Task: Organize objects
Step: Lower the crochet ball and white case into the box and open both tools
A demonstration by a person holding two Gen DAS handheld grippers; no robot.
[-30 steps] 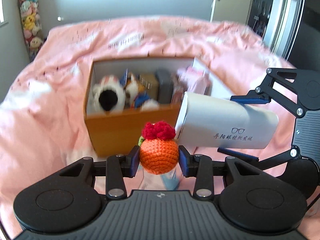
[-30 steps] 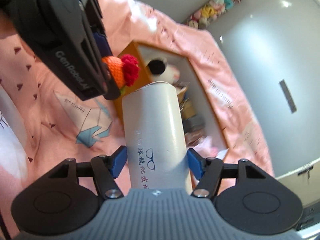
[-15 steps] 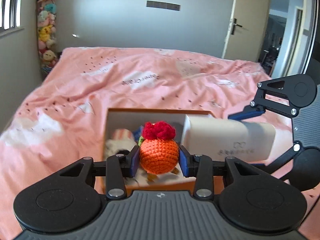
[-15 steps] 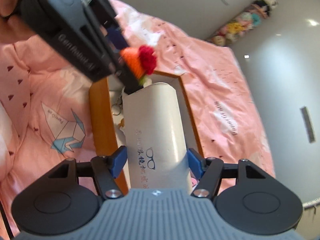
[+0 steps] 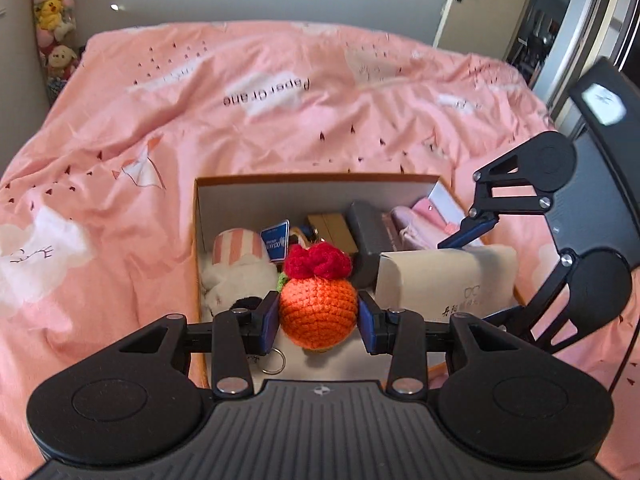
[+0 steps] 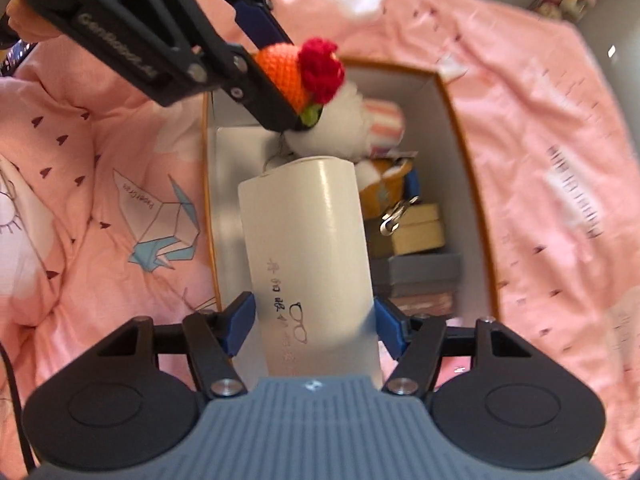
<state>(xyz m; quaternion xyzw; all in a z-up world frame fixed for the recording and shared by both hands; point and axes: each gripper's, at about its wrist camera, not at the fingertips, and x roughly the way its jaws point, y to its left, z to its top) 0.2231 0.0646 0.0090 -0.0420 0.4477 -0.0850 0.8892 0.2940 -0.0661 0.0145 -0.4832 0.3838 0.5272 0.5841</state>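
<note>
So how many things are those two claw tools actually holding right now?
2. The left gripper clamps a crocheted orange ball over the open box. The right gripper clamps a white glasses case above the same box. Nothing else looks held.

Black tool (image 5: 319, 316) frames, blue pads (image 5: 272, 316), silver screws.

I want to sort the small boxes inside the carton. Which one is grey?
The flat grey box, between the tan box and the pink items; the others are tan or pink.

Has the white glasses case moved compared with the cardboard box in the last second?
Yes. The white glasses case has gone from beside the cardboard box to above its opening.
</note>
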